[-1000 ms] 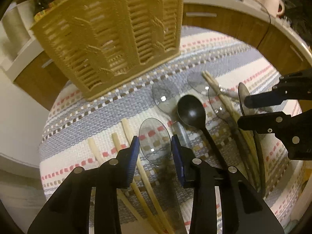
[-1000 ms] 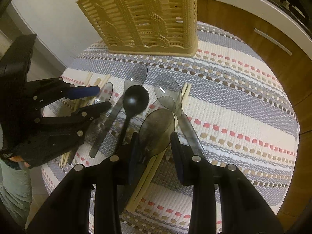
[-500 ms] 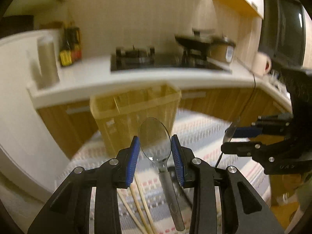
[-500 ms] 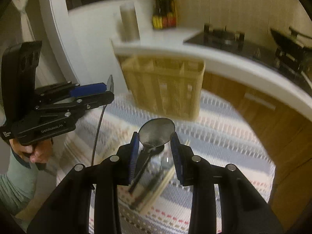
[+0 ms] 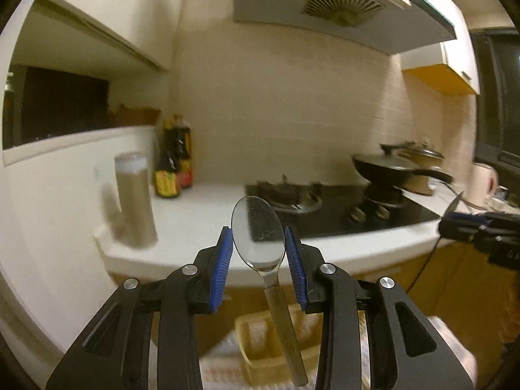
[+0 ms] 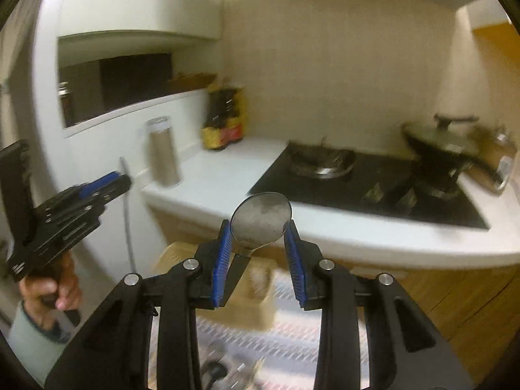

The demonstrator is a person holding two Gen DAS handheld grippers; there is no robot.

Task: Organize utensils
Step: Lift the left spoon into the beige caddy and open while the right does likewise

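In the left wrist view my left gripper (image 5: 259, 237) is shut on a clear plastic spoon (image 5: 256, 232) by its bowl, the handle hanging down over the beige utensil basket (image 5: 260, 347). My right gripper (image 6: 259, 235) is shut on a smoky grey spoon (image 6: 261, 219) the same way, its handle dropping toward the basket (image 6: 256, 289). Both are held high above the striped mat (image 6: 286, 341). The left gripper (image 6: 125, 180) shows at the left of the right wrist view, held by a hand (image 6: 48, 292); the right gripper (image 5: 450, 222) shows at the right edge of the left wrist view.
Behind the basket runs a white counter (image 5: 201, 227) with a gas hob (image 5: 325, 204), a black pan (image 5: 390, 169), sauce bottles (image 5: 174, 162) and a tall cylinder canister (image 5: 135, 201). A range hood (image 5: 341, 3) hangs above. More utensils (image 6: 214, 370) lie blurred on the mat below.
Both grippers have lifted their spoons off the mat and tilted up, so the views now show the counter and wall. The basket has dropped to the bottom of each view.
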